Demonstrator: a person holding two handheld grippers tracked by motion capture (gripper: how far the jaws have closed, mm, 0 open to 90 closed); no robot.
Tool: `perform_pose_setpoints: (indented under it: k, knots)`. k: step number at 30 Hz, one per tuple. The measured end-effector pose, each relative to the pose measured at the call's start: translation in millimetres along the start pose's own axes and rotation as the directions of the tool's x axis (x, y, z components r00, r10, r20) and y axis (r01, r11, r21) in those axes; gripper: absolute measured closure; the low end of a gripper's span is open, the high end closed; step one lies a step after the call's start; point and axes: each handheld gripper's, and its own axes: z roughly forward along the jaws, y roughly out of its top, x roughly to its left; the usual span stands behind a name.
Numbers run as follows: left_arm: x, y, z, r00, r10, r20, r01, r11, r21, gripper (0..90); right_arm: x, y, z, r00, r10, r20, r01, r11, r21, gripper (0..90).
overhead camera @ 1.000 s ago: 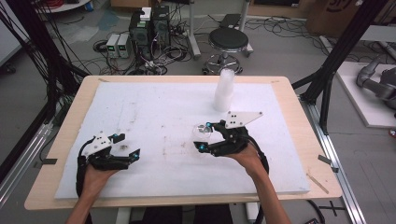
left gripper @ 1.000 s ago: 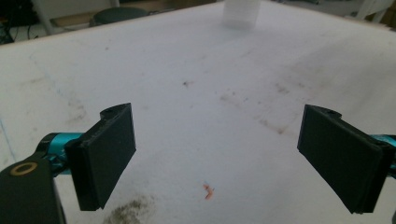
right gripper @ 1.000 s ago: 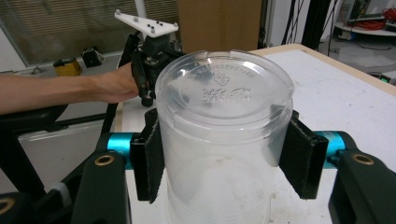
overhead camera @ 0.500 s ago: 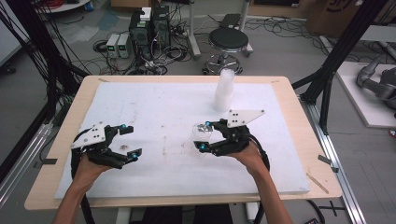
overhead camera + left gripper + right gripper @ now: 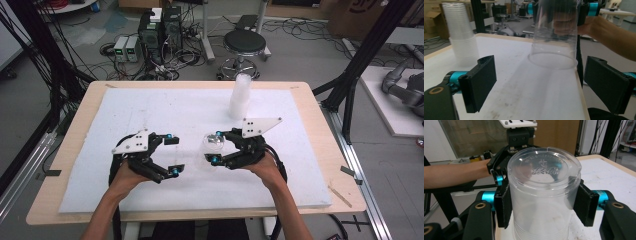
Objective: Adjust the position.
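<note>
A clear plastic cup point(image 5: 212, 145) is held upside down just above the white mat point(image 5: 150, 110), with my right gripper point(image 5: 216, 146) shut on its sides. In the right gripper view the cup's base point(image 5: 544, 170) faces up and both black pads point(image 5: 503, 202) press on its wall. My left gripper point(image 5: 174, 154) hovers a short way left of the cup, jaws wide apart with nothing between them. In the left gripper view the cup point(image 5: 554, 32) hangs ahead with its open rim down, between and beyond my gripper point(image 5: 544, 85).
A tall stack of clear cups point(image 5: 239, 97) stands at the back middle of the mat and at the far left in the left gripper view point(image 5: 461, 37). Beyond the wooden table edge point(image 5: 200, 84) are a stool point(image 5: 245, 42) and cabled equipment on the floor.
My left gripper has risen and moved right, from the mat's front left toward the held cup. The right gripper and the cup have stayed in place.
</note>
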Motion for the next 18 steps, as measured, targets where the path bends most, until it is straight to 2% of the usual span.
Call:
perform_pose_setpoints:
  k: [2, 4, 9, 18]
  knots:
    - [-0.6, 1.3, 4.7, 0.9999, 0.001, 0.013, -0.001, 1.0000, -0.004, 11.1, 0.0, 0.1, -0.1, 1.0000, -0.006, 0.001, 0.006, 1.000, -0.003, 40.0]
    - [-2.3, 5.0, 17.9, 0.9987, 0.007, 0.050, -0.006, 0.9999, -0.014, 11.0, 0.5, 0.7, -0.6, 1.0000, -0.007, -0.005, 0.007, 1.000, -0.013, 39.9]
    - [-5.2, 8.4, 36.0, 0.9959, 0.013, 0.090, -0.012, 0.9999, -0.008, 11.1, 2.8, 1.6, -1.2, 0.9998, -0.004, -0.018, 0.004, 1.000, -0.023, 39.9]
    - [-8.3, 9.2, 52.3, 0.9925, 0.000, 0.122, 0.003, 0.9997, -0.026, 11.1, 3.8, 2.2, -1.4, 0.9994, -0.011, -0.034, 0.009, 0.999, -0.046, 39.9]
